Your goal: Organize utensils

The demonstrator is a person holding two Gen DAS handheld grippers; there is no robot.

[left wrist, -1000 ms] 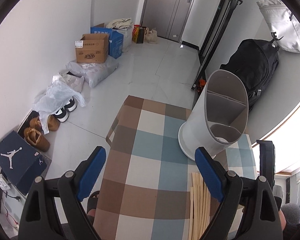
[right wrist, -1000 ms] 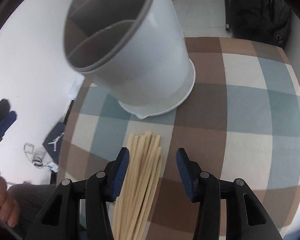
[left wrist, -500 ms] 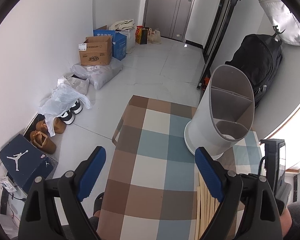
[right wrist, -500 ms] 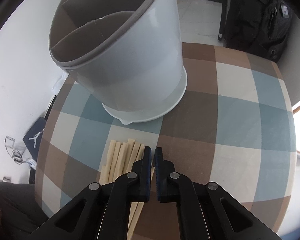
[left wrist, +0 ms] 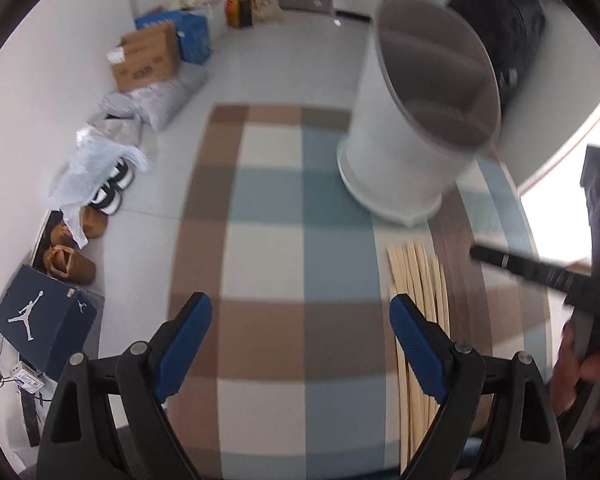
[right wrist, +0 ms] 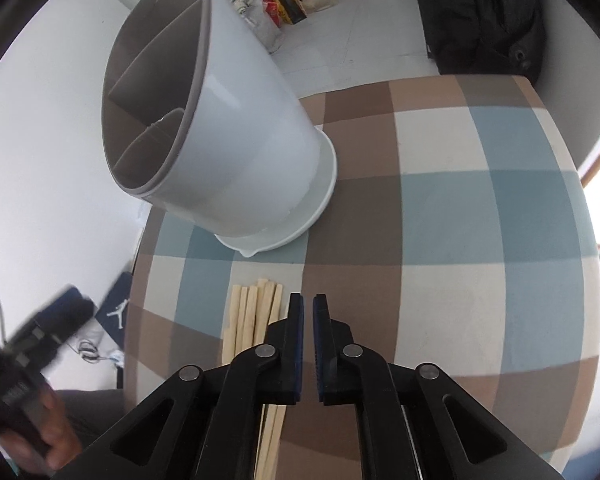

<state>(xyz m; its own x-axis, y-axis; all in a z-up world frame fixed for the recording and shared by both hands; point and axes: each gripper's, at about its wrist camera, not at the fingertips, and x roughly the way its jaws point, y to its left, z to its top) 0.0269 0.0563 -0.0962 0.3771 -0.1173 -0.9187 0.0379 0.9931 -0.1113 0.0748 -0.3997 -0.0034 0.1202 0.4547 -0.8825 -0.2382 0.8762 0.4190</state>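
Chopsticks (right wrist: pixel 252 316) just left of closed fingers (right wrist: pixel 296 344)

A checked cloth (left wrist: pixel 268 216) in brown, blue and cream covers the counter. Left of it on the floor lie a Jordan shoebox (left wrist: pixel 44 316), brown shoes (left wrist: pixel 70 262), and a cardboard box (left wrist: pixel 146 60). A black backpack (right wrist: pixel 480 16) sits beyond the counter.

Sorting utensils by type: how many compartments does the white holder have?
3, all inside the holder: one at the far rim, one in the middle, and a curved one nearest the chopsticks.
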